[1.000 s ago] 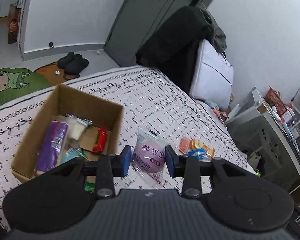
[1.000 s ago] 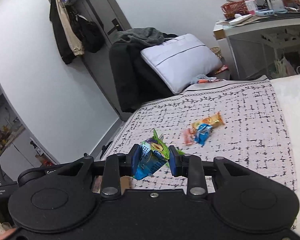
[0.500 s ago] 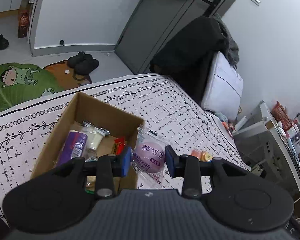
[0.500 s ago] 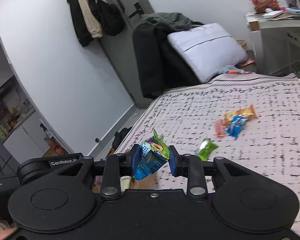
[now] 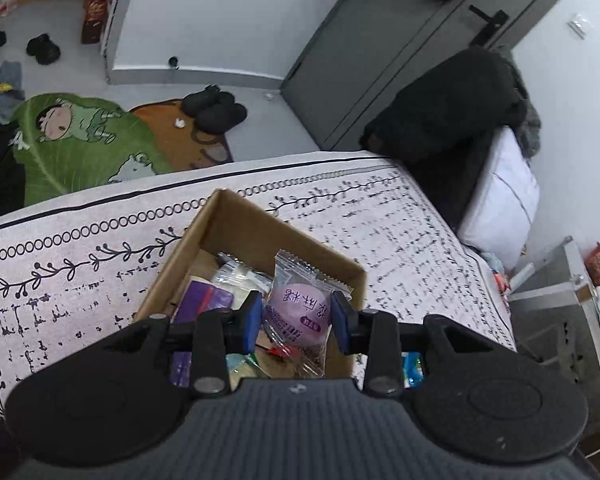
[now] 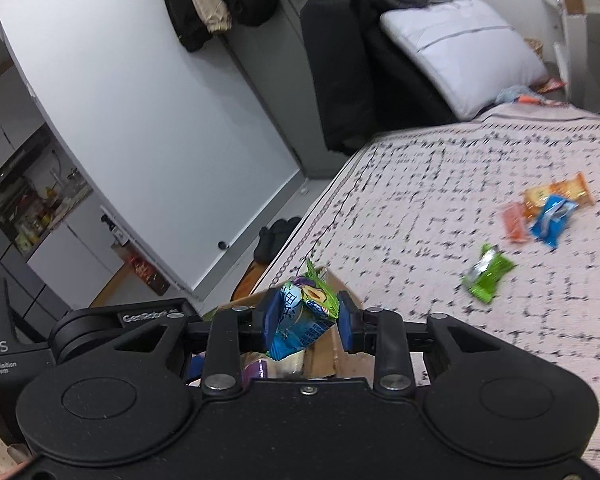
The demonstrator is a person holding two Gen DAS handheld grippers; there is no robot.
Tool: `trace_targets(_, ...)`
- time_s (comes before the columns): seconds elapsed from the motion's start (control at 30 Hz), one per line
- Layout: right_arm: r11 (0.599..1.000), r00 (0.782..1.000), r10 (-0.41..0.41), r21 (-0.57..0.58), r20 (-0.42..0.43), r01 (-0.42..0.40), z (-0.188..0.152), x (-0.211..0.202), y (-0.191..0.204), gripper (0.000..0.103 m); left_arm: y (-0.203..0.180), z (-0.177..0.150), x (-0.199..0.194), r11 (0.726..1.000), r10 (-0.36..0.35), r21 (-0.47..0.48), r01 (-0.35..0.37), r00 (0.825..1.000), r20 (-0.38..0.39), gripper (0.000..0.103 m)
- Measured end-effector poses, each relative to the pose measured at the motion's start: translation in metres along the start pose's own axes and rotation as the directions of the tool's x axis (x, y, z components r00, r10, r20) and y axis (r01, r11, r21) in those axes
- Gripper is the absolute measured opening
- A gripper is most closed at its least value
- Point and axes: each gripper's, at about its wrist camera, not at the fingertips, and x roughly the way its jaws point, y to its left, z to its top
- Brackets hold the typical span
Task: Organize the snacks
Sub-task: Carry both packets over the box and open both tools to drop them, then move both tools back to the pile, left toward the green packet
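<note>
My left gripper (image 5: 296, 322) is shut on a clear packet with a round purple snack (image 5: 298, 310), held over the open cardboard box (image 5: 236, 224) on the patterned bed cover. Several wrapped snacks lie inside the box, among them a purple pack (image 5: 206, 300). My right gripper (image 6: 302, 322) is shut on a blue and green snack packet (image 6: 300, 314), just above the box's edge (image 6: 320, 354). Out on the cover to the right lie a green packet (image 6: 486, 274), a blue packet (image 6: 552, 220) and orange packets (image 6: 556, 196).
The bed's edge drops to the floor beyond the box, where a green cartoon mat (image 5: 80, 140) and black shoes (image 5: 214, 108) lie. A dark jacket over a chair (image 6: 340, 72) and a white pillow (image 6: 456, 52) stand at the bed's far end. The other gripper's body (image 6: 120, 322) is at my right gripper's left.
Both grippers have moved left toward the box, each keeping its packet. The purple snack now hangs over the box rather than beside it, and the right gripper has reached the box's edge.
</note>
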Motion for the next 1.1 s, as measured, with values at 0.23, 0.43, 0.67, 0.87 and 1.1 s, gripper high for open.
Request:
trace_targets(0.23,1.0,0.997,0.024,0.004,-0.069,-0.024,-0.007,0.023,0.003,0.043,0.0,0.004,0.022,1.0,0.02,0.003,-0.02,0.999,-0.033,0.041)
trace_targets(0.43,0.999,0.997,-0.023,0.027,-0.07,0.025,-0.006,0.023,-0.014,0.051,0.003,0.003,0.031,0.999,0.028,-0.029,-0.029,0.998,-0.049,0.06)
trace_targets(0.67,0.996,0.995,-0.082,0.018,-0.064,0.083,-0.003,0.011,-0.034,0.051,-0.002,0.0,0.037,0.999,0.032,-0.025,-0.034,0.997,-0.07,0.069)
trace_targets(0.87,0.99,0.99,-0.135,0.023,-0.047,0.136,0.003,-0.009,-0.055,0.051,-0.017,-0.01,0.032,0.998,0.058,0.038,-0.056,0.996,-0.065,0.081)
trace_targets(1.1,0.983,0.983,-0.183,0.015,-0.011,0.183,0.01,-0.035,-0.072,0.059,-0.037,-0.022,0.022,0.993,0.041,0.114,-0.035,0.998,-0.055,0.082)
